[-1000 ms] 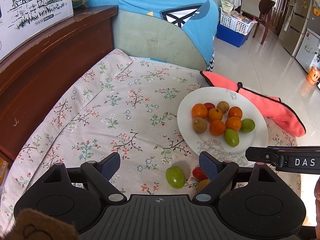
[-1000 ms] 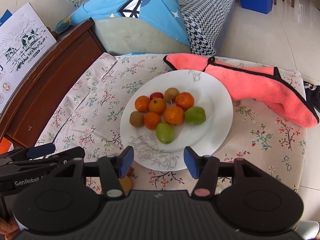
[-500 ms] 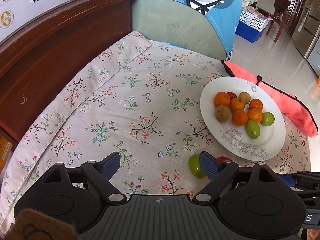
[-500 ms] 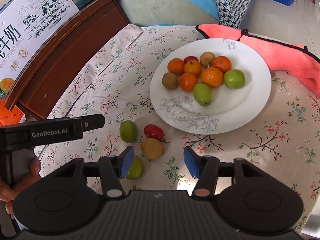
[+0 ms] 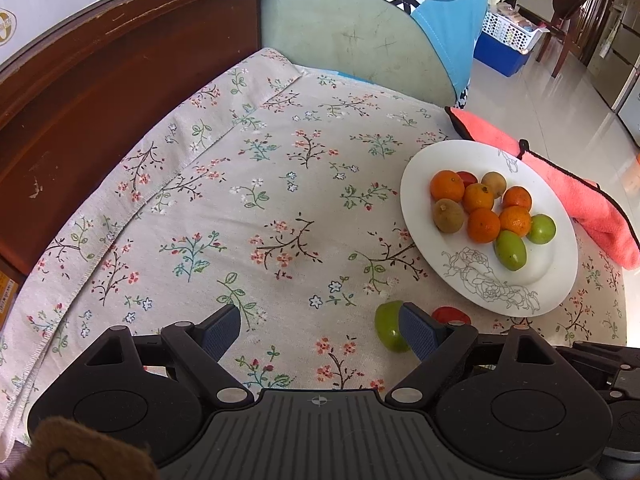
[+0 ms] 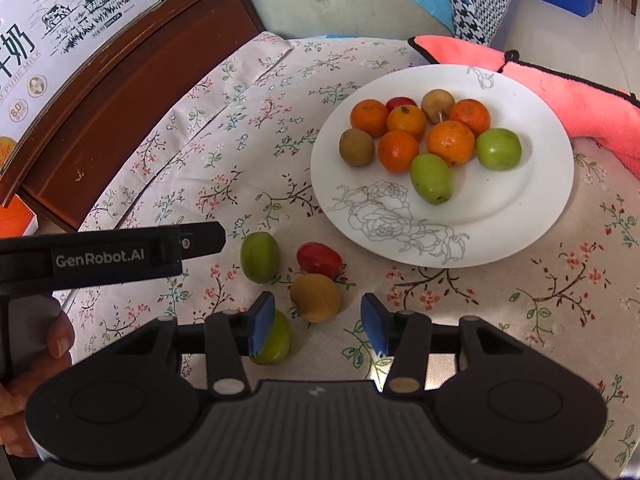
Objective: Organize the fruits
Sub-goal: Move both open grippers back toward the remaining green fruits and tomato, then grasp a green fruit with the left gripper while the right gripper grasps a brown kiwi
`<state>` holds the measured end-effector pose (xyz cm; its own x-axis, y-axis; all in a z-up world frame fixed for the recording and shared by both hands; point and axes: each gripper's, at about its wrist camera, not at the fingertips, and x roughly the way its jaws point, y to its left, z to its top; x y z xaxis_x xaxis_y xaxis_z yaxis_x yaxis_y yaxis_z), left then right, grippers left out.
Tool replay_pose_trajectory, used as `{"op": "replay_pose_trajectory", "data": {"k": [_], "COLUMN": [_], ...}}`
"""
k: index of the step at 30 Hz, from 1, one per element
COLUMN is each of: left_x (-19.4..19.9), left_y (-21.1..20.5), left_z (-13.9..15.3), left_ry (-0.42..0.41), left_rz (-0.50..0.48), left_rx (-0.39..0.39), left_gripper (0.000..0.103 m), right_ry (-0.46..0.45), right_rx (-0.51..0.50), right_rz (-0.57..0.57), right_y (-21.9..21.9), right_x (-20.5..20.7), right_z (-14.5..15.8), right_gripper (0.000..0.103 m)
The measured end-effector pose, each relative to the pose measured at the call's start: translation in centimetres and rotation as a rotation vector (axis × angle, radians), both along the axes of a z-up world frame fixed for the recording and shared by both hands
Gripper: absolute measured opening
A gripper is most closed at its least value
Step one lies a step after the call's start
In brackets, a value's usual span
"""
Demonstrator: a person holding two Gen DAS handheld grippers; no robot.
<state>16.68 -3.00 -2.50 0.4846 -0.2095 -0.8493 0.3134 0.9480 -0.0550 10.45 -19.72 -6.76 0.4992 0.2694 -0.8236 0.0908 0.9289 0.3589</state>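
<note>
White "GenRobot.AI" on left gripper [image 6: 112,256], gaping | right gripper [image 6: 318,322] closing, empty | carton [image 6: 60,36] "PURE MILK"

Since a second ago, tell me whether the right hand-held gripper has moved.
Yes. The right hand-held gripper has pulled back from the plate toward the loose fruit, jaws closing, now around the yellow fruit without touching it.

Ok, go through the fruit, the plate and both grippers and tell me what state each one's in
White plate: holds ten fruits.
Loose fruits: four on the tablecloth.
Yellow-brown fruit: ahead of the right gripper, untouched.
Right gripper: jaws closing, nothing gripped.
Left gripper: open, empty.
Pink towel: lying crumpled behind the plate.
</note>
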Motion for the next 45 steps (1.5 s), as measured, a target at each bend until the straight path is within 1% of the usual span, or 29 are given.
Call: {"op": "replay_pose_trajectory", "data": {"k": [3,5,8,14,16,21,25,27,28,29,30,32,34,35,37,40,42,45], "left_x": [0.0,-0.1,-0.2,0.0,0.1,0.4,0.3,0.2,0.2,0.1,0.1,-0.1,-0.2,-0.1,-0.1,0.1,0.1,-0.1], "left_y": [-0.3,-0.7,-1.1,-1.3,-1.5,-1.8,-2.3,-2.5,-2.5,-2.6,-2.6,-2.8,-2.7,-2.6,-2.4,-2.0,-2.0,-2.3], "left_z": [-0.4,-0.6,-0.9,-1.1,-1.3,-2.0,-2.6,-2.9,-3.1,-3.2,-3.3,-3.2,-3.0,-3.0,-2.9,-2.8,-2.9,-2.9], "left_ry": [0.006,0.004,0.008,0.021,0.029,0.062,0.054,0.05,0.051,0.054,0.055,0.029,0.02,0.022,0.019,0.019,0.019,0.005], "left_rz": [-0.007,-0.014,-0.019,-0.007,-0.008,0.002,-0.006,-0.009,-0.009,-0.009,-0.01,-0.021,-0.027,-0.023,-0.016,-0.006,-0.01,-0.028], "left_rx": [0.003,0.013,0.016,0.001,-0.001,-0.01,0.008,0.015,0.017,0.014,0.013,0.022,0.014,0.006,-0.005,-0.019,-0.021,0.001], "left_gripper": [0.088,0.088,0.088,0.088,0.088,0.087,0.085,0.084,0.082,0.08,0.076,0.067,0.051,0.048,0.039,0.033,0.033,0.034], "right_ry": [-0.006,-0.009,-0.006,0.019,0.026,0.01,-0.002,-0.012,-0.008,-0.004,-0.007,-0.011,-0.008,-0.007,-0.007,-0.01,-0.014,-0.015], "right_rx": [-0.001,0.009,0.019,0.094,0.104,0.064,0.052,0.041,0.056,0.063,0.055,0.042,0.044,0.047,0.045,0.044,0.052,0.052], "right_rz": [0.001,0.005,-0.005,-0.064,-0.07,-0.047,-0.04,-0.023,-0.015,-0.016,-0.011,0.001,0.0,-0.002,-0.01,-0.023,-0.03,-0.039], "right_y": [0.1,0.1,-0.1,-1.3,-1.4,-0.6,-0.4,-0.3,-0.2,-0.2,-0.1,0.1,0.0,-0.1,-0.4,-0.9,-1.1,-1.3], "right_x": [0.1,0.1,0.2,0.2,0.4,0.5,0.4,0.3,0.3,0.3,0.3,0.2,0.0,0.0,-0.2,-0.4,-0.5,-0.5], "right_z": [-0.1,-0.2,-0.3,-0.6,-0.8,-0.7,-0.8,-0.8,-0.8,-0.9,-0.8,-0.7,-0.6,-0.6,-0.4,-0.1,0.1,0.3], "right_gripper": [0.046,0.04,0.035,0.035,0.035,0.036,0.037,0.031,0.027,0.027,0.027,0.027,0.027,0.027,0.027,0.027,0.027,0.027]}}
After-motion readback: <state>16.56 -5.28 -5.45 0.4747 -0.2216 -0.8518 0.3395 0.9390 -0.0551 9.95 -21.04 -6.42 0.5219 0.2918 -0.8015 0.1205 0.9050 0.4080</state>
